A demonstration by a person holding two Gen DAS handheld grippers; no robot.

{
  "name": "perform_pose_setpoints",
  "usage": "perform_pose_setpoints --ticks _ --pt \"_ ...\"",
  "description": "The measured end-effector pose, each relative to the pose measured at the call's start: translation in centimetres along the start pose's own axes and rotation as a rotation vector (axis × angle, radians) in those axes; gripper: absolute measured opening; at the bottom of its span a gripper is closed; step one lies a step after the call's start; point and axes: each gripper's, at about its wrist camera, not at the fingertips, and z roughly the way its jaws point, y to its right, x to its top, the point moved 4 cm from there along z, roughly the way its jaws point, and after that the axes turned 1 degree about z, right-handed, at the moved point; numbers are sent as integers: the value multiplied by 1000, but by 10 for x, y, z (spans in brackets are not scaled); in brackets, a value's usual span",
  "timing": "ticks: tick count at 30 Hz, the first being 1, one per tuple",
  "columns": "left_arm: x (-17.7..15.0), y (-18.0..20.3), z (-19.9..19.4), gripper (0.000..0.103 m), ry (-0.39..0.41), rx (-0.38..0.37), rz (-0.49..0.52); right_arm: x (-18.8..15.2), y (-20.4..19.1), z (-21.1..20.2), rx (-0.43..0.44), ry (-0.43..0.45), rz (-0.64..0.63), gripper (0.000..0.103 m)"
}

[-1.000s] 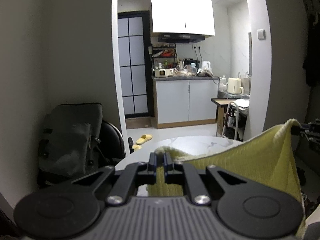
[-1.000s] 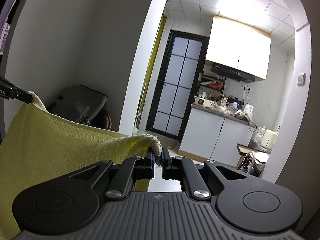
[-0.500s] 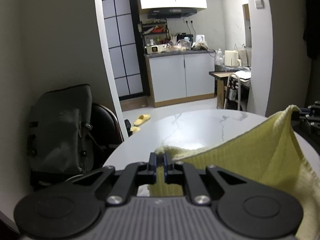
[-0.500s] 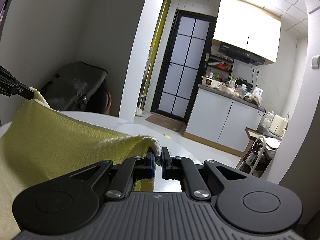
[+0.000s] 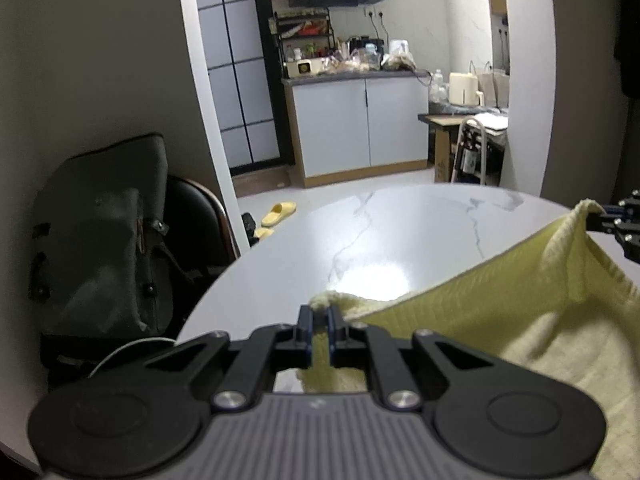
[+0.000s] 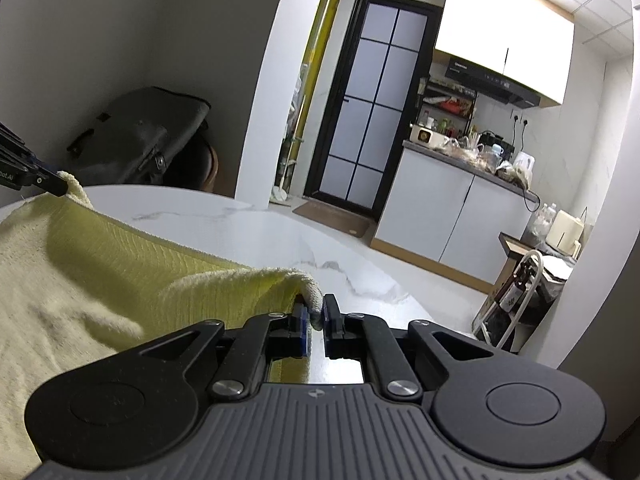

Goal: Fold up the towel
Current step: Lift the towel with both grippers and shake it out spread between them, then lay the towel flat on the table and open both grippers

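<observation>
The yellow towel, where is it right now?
The yellow towel hangs stretched between the left gripper and the right gripper, each pinching a corner, just above the white marble table.

Black tongs [image 5: 319, 320], silver screws, blue pads

right tool [image 6: 314, 322] pinches yellow towel [image 6: 120, 264] corner.

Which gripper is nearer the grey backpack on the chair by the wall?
Left. The left gripper pinches the towel corner on the table side next to the backpack; the right gripper holds the opposite corner, farther across the table from it.
</observation>
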Motion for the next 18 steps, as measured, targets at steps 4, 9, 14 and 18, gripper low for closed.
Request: perform_pose_setpoints --ticks 4,9,14,18 --pt "-4 -3 8 14 -18 18 14 -2 1 10 -20 -28 -15 19" --pt "-8 -13 6 25 -26 58 13 -3 0 9 -66 -19 -30 42" --pt "-13 -15 -3 39 -24 71 23 -6 -3 1 -69 -14 -44 53" --pt "-20 -17 -7 45 -37 74 25 -10 -3 -10 -57 -26 -30 60"
